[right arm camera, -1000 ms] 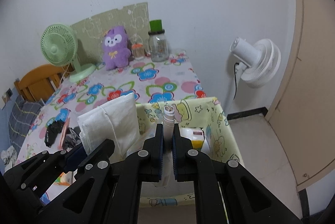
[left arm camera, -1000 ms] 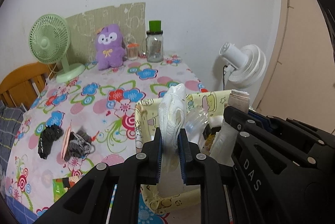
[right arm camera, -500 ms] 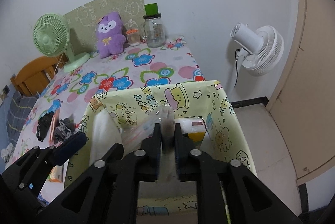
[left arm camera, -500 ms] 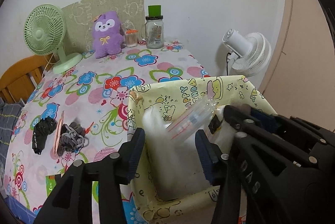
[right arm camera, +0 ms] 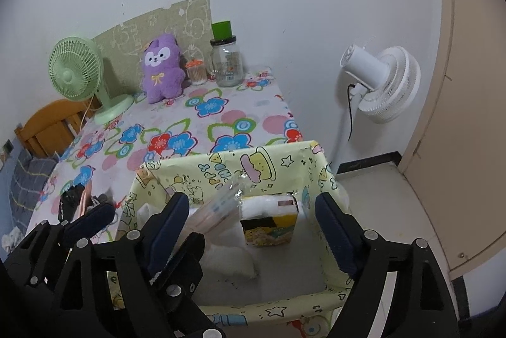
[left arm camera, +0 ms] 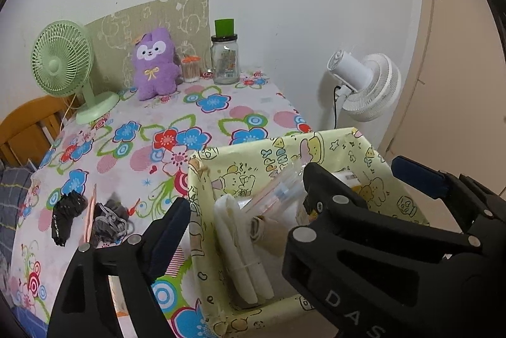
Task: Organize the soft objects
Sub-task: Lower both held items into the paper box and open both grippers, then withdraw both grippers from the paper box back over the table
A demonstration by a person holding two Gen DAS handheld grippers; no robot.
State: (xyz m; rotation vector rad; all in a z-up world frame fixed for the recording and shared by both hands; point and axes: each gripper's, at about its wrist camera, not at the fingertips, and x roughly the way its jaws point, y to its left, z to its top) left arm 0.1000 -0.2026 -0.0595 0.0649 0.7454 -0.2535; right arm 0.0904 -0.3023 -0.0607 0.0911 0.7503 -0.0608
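1. Landmark: yellow cartoon-print fabric storage box (right arm camera: 177, 176) at the near edge of the flower-print tablecloth (left arm camera: 202, 123).
2. Left gripper (left arm camera: 243, 208): jaws opening, wide apart, nothing pinched. One finger sits outside the box's left wall, the other over its inside.
3. Right gripper (right arm camera: 253, 211): jaws opening, also wide apart, nothing pressed by the pads, both fingers over the box interior.
4. Folded white cloth (left arm camera: 240, 255) stands on edge inside the box against its left wall.
5. Clear plastic packet with pink-blue print (right arm camera: 218, 208) leans tilted in the box middle; white tissue pack with yellow cartoon wrap (right arm camera: 268, 218) stands just right of it.
6. Black and grey small fabric items (left arm camera: 88, 218) lie on the tablecloth, left of the box, apart from it.
7. Purple plush toy (left arm camera: 155, 63), green desk fan (left arm camera: 66, 69), glass jar with green cap (left arm camera: 225, 56): far side of the table behind the box.
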